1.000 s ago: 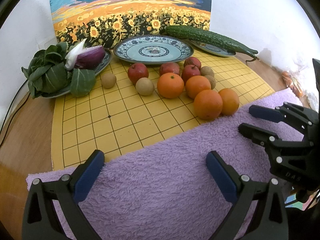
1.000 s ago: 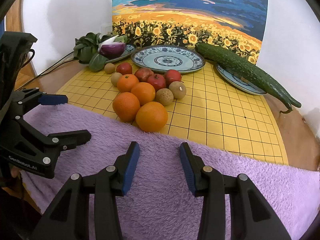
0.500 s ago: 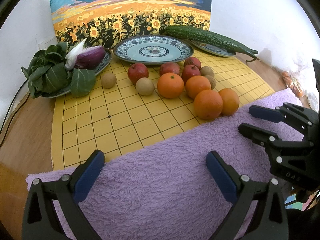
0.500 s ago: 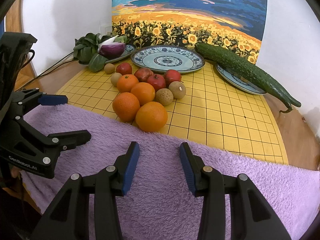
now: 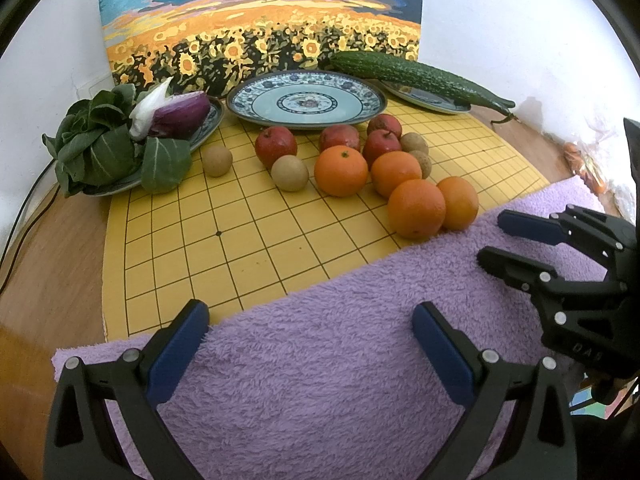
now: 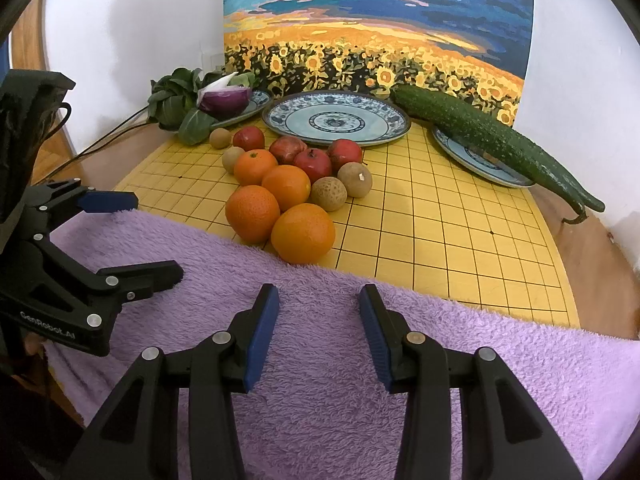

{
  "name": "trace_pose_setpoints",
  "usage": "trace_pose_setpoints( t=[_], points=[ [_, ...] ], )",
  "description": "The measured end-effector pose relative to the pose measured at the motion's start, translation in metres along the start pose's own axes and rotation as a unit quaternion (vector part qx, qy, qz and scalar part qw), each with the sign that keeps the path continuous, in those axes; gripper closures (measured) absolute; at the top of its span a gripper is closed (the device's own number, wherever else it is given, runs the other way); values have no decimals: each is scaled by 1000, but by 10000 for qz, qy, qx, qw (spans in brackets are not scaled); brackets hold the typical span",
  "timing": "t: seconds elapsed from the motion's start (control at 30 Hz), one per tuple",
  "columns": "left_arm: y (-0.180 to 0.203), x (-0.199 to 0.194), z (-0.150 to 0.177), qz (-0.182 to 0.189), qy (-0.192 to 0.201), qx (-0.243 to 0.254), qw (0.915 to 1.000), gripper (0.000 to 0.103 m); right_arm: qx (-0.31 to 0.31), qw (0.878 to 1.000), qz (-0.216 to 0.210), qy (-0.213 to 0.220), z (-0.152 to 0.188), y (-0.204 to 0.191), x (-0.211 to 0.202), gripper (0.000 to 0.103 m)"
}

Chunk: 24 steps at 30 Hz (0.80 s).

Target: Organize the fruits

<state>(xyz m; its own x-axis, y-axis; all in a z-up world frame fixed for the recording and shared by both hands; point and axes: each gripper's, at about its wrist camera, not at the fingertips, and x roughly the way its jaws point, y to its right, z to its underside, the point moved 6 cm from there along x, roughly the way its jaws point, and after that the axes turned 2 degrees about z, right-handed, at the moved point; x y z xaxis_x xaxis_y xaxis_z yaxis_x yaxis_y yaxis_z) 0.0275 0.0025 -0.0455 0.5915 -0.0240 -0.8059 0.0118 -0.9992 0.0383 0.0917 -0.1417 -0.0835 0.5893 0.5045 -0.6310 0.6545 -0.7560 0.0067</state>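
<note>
Centre plate (image 6: 336, 122), blue-patterned, sits at the far edge of the yellow grid board (image 6: 440, 216) against the sunflower painting (image 6: 376, 24); it holds nothing. Left of the centre plate, a second plate (image 5: 200, 128) carries leafy greens (image 5: 100, 140) and a cut purple onion (image 5: 180, 114) (leaves spill over its rim onto the board). Right of the centre plate, a third plate (image 6: 476, 160) bears a long cucumber (image 6: 492, 140), whose tail overhangs the rim and the board edge. The fruit lies loose on the board just in front of the centre plate, none on it: four red apples (image 6: 312, 164), four oranges (image 6: 302, 232) and four small brown round fruits (image 6: 354, 179), bunched and mostly touching; the nearest two oranges rest at the edge of the purple towel (image 6: 320, 360). The towel covers the board's near edge. Bare board lies open to the left and right of the fruit cluster. Left gripper (image 5: 310, 318) hovers over the towel, jaws wide apart, nothing between them. Right gripper (image 6: 318, 312) also sits over the towel, jaws partly apart, empty. Lettering "GenRobot.AI" reads on the left gripper's body in the right wrist view; "DAS" shows on the right gripper in the left wrist view.
</note>
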Motion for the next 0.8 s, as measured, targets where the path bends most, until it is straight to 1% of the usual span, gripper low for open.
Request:
trace_pose_setpoints(
  t=[0.8],
  points=[
    [1, -1, 1, 10, 0, 5, 10000, 0, 44, 10000, 1, 39, 1, 1, -1, 59]
  ],
)
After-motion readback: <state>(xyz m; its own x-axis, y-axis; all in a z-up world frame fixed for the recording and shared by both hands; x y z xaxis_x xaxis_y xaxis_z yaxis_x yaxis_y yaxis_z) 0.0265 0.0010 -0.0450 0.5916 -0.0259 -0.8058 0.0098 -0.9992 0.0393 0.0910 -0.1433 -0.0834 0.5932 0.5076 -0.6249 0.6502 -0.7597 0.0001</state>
